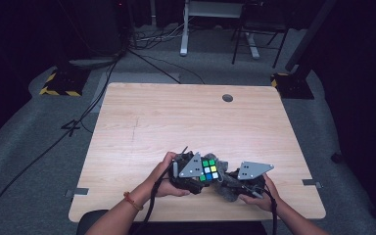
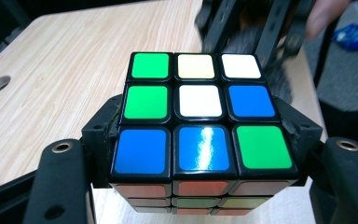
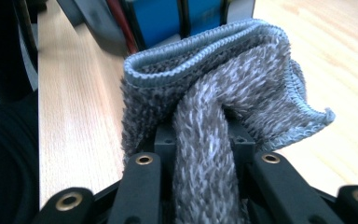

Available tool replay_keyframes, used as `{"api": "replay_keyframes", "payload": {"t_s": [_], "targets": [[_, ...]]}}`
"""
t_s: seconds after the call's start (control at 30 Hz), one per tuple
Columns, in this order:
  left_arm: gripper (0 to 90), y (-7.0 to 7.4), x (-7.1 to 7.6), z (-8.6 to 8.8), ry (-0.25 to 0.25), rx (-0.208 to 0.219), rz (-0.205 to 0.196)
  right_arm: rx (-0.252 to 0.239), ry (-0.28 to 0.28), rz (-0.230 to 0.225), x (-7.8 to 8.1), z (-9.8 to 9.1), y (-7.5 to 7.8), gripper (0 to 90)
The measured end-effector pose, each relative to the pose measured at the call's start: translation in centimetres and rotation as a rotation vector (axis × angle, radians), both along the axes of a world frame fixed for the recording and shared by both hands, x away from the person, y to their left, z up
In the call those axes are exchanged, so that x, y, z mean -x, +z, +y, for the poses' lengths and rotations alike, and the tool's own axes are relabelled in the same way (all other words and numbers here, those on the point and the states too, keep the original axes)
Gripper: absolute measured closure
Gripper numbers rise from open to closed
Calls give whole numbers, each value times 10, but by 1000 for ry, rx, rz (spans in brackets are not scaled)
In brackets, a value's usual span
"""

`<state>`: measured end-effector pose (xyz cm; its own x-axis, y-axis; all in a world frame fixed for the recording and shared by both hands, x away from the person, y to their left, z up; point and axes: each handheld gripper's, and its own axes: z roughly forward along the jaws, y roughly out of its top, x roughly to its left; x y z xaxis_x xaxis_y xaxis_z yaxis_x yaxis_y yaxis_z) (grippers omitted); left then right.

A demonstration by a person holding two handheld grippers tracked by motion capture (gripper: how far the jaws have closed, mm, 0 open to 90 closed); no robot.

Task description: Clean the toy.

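Note:
A Rubik's cube [image 2: 200, 116] with mixed green, white and blue stickers on top is clamped between the jaws of my left gripper [image 2: 200, 154]. In the high view the cube [image 1: 209, 169] sits just above the wooden table's front edge, with the left gripper [image 1: 191, 172] on its left side. My right gripper [image 3: 205, 154] is shut on a bunched grey fluffy cloth [image 3: 228, 93], whose folded edge reaches the cube's blue side [image 3: 182, 18]. The cloth [image 1: 225, 188] lies just right of the cube in the high view, and the right gripper [image 1: 242, 183] holds it there.
The light wooden table [image 1: 176, 122] stretches away beyond the hands and has a round cable hole [image 1: 227, 98] near its far edge. Cables [image 1: 78, 122] run over the grey floor to the left. Desk legs [image 1: 183, 29] and a chair base stand beyond the table.

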<state>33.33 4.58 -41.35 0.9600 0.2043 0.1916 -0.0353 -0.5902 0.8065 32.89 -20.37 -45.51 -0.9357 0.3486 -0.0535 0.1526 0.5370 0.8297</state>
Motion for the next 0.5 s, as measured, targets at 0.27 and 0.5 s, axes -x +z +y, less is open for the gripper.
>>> {"api": "replay_keyframes", "payload": {"t_s": [0.27,0.5], "targets": [[328,-8,-3,-2,2,-31,22,-103,-15,-41,5,-9,19,732],[329,-8,-1,-7,-3,-26,18,-99,-21,-63,7,-11,22,732]]}}
